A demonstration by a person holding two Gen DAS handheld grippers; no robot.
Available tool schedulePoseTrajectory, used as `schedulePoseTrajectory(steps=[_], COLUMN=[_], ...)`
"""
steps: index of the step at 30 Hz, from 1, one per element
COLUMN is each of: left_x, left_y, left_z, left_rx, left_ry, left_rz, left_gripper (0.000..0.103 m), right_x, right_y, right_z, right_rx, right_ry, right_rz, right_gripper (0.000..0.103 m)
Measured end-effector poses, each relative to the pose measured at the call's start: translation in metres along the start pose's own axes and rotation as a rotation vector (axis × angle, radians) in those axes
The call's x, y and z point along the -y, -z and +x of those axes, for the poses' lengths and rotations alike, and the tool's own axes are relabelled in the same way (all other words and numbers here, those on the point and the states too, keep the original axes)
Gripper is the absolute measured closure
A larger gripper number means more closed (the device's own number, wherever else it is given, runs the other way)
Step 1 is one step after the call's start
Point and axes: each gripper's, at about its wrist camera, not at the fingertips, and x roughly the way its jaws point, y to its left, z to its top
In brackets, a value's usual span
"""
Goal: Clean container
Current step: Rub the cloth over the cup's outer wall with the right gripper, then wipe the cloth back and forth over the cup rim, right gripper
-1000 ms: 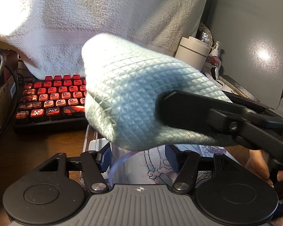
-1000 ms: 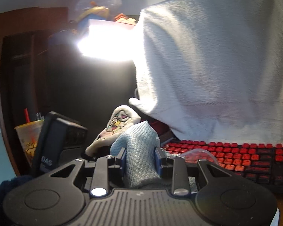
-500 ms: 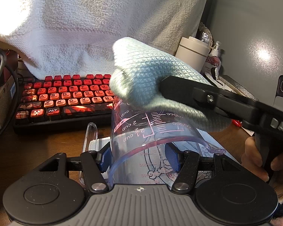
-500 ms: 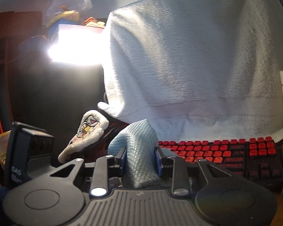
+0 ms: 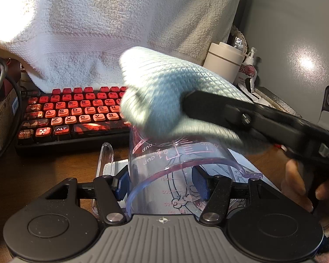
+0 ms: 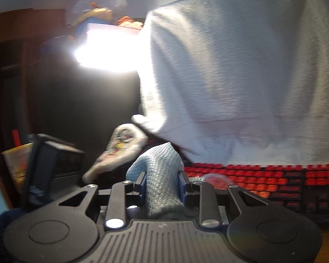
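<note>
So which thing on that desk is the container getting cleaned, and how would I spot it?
Find the red keyboard under the draped white towel. Just in front of it, the left gripper holds a clear measuring cup. It is the only see-through item, printed with pink cup markings, with a pale blue cloth against its top.

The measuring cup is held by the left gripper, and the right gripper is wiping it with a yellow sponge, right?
Not quite. The left gripper does hold the clear measuring cup, but the right gripper is wiping it with a light blue cloth, not a yellow sponge. The left wrist view shows this.
</note>
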Motion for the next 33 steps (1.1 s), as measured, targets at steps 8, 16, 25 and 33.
schedulePoseTrajectory(steps=[8,16,25,33], left_x=[0.000,0.002,0.002,0.002], left_y=[0.000,0.000,0.000,0.000], left_z=[0.000,0.000,0.000,0.000], left_rx=[0.000,0.000,0.000,0.000], left_ry=[0.002,0.000,-0.002,-0.001], left_rz=[-0.003,-0.001,0.001,-0.001], left_gripper=[0.044,0.044,0.044,0.044], right_x=[0.008,-0.006,0.008,0.009], right_y=[0.000,0.002,0.000,0.001], right_z=[-0.001,-0.001,-0.001,-0.001], right_rx=[0.003,-0.007,-0.001,0.003], right_ry=[0.007,-0.062,0.018,0.030], right_rz=[0.040,-0.013,0.032,0.042], right_gripper=[0.074,0.075,0.077,0.074])
